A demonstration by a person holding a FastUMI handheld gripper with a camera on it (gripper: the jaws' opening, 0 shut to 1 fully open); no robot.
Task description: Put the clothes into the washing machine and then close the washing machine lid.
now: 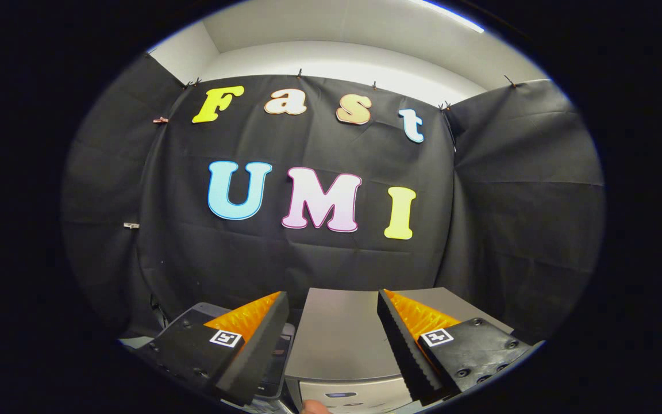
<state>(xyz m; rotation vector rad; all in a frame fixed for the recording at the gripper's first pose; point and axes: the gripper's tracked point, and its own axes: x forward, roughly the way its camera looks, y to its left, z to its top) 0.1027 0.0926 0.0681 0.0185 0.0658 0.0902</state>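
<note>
Black cloth wall stands behind; below it we see the grey washing machine [339, 339], lid closed, between and beyond our fingers [333, 302], which are spread wide apart and hold nothing.

The gripper [333, 330] has its fingers spread apart with nothing between them, so the gap from 6 toward 12 o'clock is free. Below that gap lies the flat grey metal top of the washing machine [337, 333], a closed surface that blocks any way down. At 7 o'clock, behind the left finger, a dark box-like object [196, 313] stands beside the machine; what it is cannot be told. From 9 through 12 to 3 o'clock the black cloth booth wall [319, 259] closes off the far side. Between machine top and wall the air is open.
</note>
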